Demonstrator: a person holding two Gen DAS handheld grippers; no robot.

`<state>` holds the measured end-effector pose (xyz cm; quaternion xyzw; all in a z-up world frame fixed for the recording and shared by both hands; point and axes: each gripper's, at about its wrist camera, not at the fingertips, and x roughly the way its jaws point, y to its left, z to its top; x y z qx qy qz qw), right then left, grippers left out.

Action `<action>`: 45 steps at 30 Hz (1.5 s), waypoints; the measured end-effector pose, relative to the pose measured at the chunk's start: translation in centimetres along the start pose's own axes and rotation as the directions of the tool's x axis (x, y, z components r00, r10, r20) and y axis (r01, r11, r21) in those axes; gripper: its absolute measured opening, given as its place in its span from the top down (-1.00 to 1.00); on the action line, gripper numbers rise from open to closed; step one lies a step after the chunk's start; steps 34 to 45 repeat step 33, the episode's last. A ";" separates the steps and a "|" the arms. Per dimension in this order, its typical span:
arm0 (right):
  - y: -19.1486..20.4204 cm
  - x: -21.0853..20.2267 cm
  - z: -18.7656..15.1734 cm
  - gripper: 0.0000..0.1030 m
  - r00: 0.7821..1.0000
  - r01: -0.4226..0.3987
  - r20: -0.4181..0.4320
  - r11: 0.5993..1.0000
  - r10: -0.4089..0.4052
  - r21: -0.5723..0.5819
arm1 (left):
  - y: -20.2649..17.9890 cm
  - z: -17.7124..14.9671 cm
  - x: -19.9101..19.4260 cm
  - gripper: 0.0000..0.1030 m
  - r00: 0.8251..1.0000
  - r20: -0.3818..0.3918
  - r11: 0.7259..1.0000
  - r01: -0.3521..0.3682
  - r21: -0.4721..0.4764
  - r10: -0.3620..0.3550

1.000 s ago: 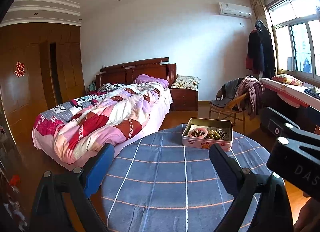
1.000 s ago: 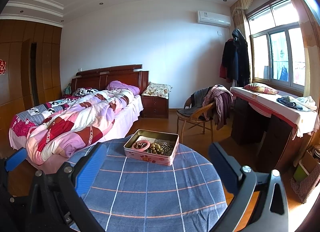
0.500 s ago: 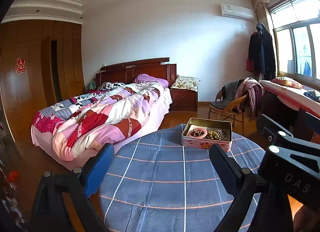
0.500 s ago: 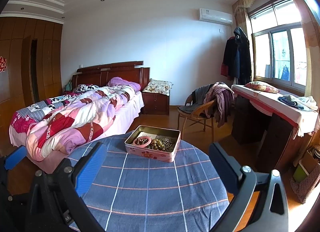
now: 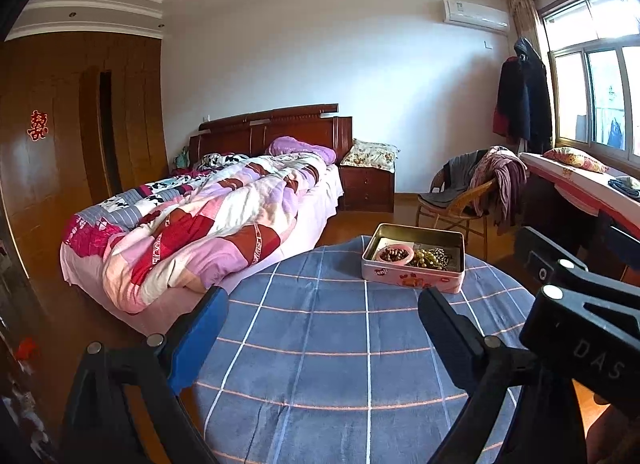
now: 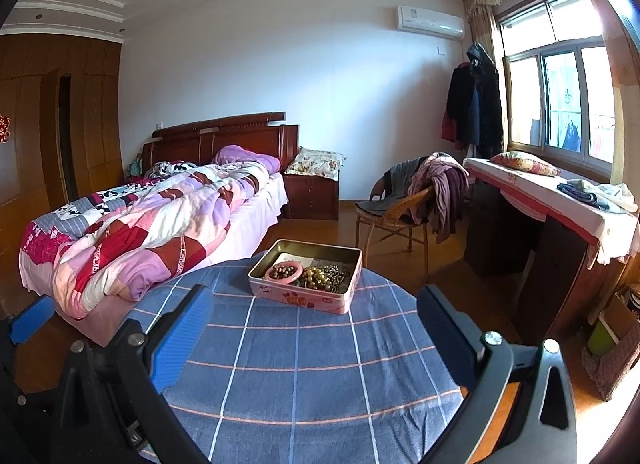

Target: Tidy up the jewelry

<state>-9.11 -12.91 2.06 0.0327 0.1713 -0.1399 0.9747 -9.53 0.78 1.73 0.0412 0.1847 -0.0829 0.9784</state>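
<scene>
A pink metal tin (image 5: 412, 276) (image 6: 304, 298) sits at the far side of a round table covered in a blue checked cloth (image 5: 340, 344) (image 6: 300, 364). Inside it lie a pink bangle ringing brown beads (image 5: 395, 254) (image 6: 283, 272) and a heap of greenish and dark bead strings (image 5: 432, 257) (image 6: 326, 277). My left gripper (image 5: 322, 304) hangs open over the near part of the cloth, short of the tin, nothing between its fingers. My right gripper (image 6: 314, 304) is open too, its gap framing the tin from the near side. The right gripper's body shows at the left view's right edge.
A bed with a pink patchwork quilt (image 5: 200, 224) stands left of the table. A wicker chair draped with clothes (image 6: 404, 204) is behind the table on the right. A covered desk (image 6: 560, 200) runs under the window. Wooden wardrobes (image 5: 80, 124) line the left wall.
Both cameras have crept slightly forward and tilted down toward the table; the tin looks a little larger. Both grippers stay open and the tin has not moved.
</scene>
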 end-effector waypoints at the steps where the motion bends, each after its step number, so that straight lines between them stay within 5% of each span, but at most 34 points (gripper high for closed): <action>1: 0.0 0.0 0.0 -1.00 1.000 0.000 -0.002 1.000 0.000 0.001 | 0.0 0.0 0.0 -0.86 1.000 0.001 1.000 -0.001 0.000 0.001; 45: 0.0 2.1 -1.2 -1.00 0.998 0.006 -0.060 1.000 -0.006 -0.006 | 0.5 -1.3 3.0 -0.86 0.996 -0.086 1.000 -0.011 -0.020 0.009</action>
